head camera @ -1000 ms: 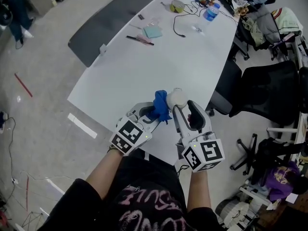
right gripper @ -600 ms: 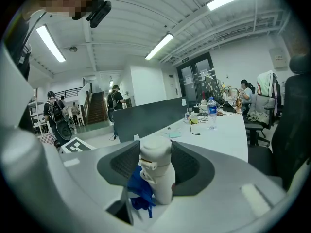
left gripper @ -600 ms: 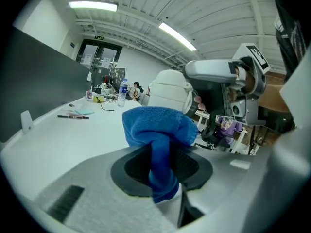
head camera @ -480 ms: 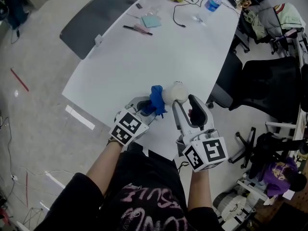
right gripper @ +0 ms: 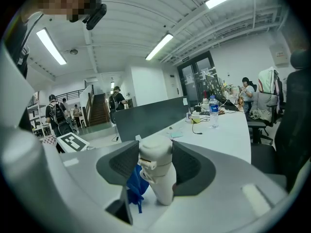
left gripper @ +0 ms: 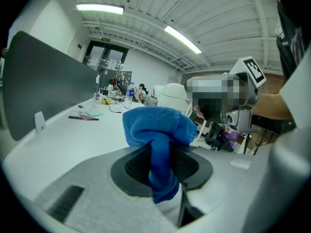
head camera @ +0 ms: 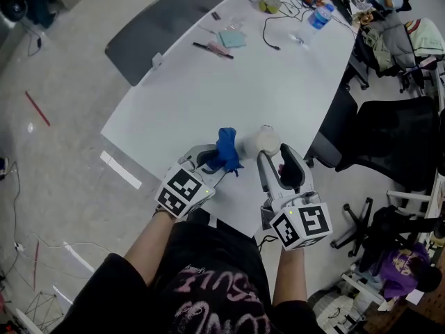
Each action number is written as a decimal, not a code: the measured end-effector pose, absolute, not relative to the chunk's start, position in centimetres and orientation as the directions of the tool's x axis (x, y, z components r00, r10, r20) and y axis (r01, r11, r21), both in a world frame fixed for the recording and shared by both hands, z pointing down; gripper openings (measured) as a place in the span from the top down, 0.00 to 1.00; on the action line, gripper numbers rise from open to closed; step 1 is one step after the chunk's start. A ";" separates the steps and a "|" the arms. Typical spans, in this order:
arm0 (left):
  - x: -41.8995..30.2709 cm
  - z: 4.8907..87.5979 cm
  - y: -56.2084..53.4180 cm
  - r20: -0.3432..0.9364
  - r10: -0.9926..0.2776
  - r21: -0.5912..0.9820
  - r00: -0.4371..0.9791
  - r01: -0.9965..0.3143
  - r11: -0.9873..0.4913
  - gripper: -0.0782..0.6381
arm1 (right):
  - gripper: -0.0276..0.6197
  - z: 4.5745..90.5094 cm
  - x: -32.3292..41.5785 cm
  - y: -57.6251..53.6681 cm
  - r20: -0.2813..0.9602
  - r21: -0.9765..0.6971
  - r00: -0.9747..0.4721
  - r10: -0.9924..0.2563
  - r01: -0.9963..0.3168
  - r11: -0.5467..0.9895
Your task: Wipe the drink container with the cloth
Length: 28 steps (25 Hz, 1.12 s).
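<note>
Pinching blue cloth, left hand-held gripper; right hand-held gripper opening around white bottle, lid clasp visible only in right gripper view.

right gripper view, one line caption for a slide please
Right gripper, jaws opening with the white drink container between them, blue cloth beside it.

White table carried clutter at its far end: water bottle stood upright, black cable lay near it, black pen lay just beside teal pad.
</note>
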<state>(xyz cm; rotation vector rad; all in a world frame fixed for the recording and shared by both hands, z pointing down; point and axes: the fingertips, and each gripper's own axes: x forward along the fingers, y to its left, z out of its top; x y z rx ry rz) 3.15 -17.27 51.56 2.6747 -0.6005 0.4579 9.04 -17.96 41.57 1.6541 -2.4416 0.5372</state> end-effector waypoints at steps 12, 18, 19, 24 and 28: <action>4.7 45.4 -17.8 0.314 -0.346 0.140 0.884 -0.403 -0.904 0.76 | 0.62 41.7 8.8 -17.9 0.297 -0.227 -0.390 -0.871 -0.915 0.333; 5.3 45.3 -17.9 0.316 -0.331 0.126 0.889 -0.385 -0.914 0.76 | 0.62 41.8 8.9 -17.9 0.295 -0.225 -0.394 -0.870 -0.914 0.337; 5.3 45.4 -17.8 0.318 -0.330 0.128 0.889 -0.385 -0.914 0.76 | 0.62 41.7 8.9 -17.9 0.297 -0.222 -0.395 -0.869 -0.914 0.339; 5.4 46.6 -17.6 0.346 -0.318 0.134 0.882 -0.383 -0.914 0.76 | 0.62 41.7 8.9 -17.9 0.304 -0.220 -0.398 -0.865 -0.913 0.343; 5.3 47.5 -17.5 0.342 -0.311 0.166 0.887 -0.382 -0.909 0.76 | 0.61 41.6 8.7 -17.9 0.309 -0.220 -0.398 -0.864 -0.913 0.343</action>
